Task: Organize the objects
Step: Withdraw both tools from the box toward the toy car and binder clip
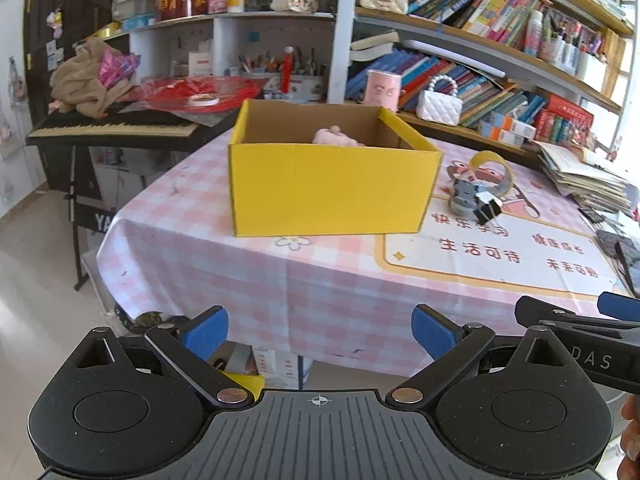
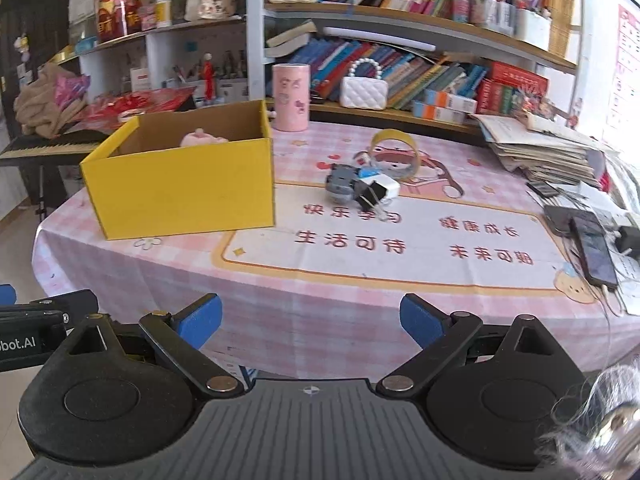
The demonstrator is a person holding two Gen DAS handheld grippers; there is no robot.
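Two grippers hang side by side off the near edge of the table, both with jaws spread wide and nothing between the blue pads. From the left wrist camera, the left gripper (image 1: pixel 320 332) faces the yellow cardboard box (image 1: pixel 332 188), and the tip of the right gripper shows at that picture's right edge. From the right wrist camera, the right gripper (image 2: pixel 310 320) faces the printed mat area of the pink checked tablecloth (image 2: pixel 280 304).

Farther in, right of the box and apart from it, a small cluster lies on the cloth: a grey toy car (image 2: pixel 340 182), a black binder clip (image 2: pixel 370 196) and a white block (image 2: pixel 384 184), all touching or overlapping. Just behind them a roll of yellow tape (image 2: pixel 394 152) stands on edge.

The box sits open-topped toward the table's left side, with a pink plush toy (image 2: pixel 202 138) inside, only its top showing above the wall. At the right edge lie a dark phone (image 2: pixel 594 252) and a stack of papers (image 2: pixel 536 148).

Behind the box a pink cylindrical tin (image 2: pixel 291 96) stands upright, with a white quilted handbag (image 2: pixel 363 92) on the bookshelf (image 2: pixel 400 20) beyond. A keyboard piano (image 1: pixel 112 128) stands far left.
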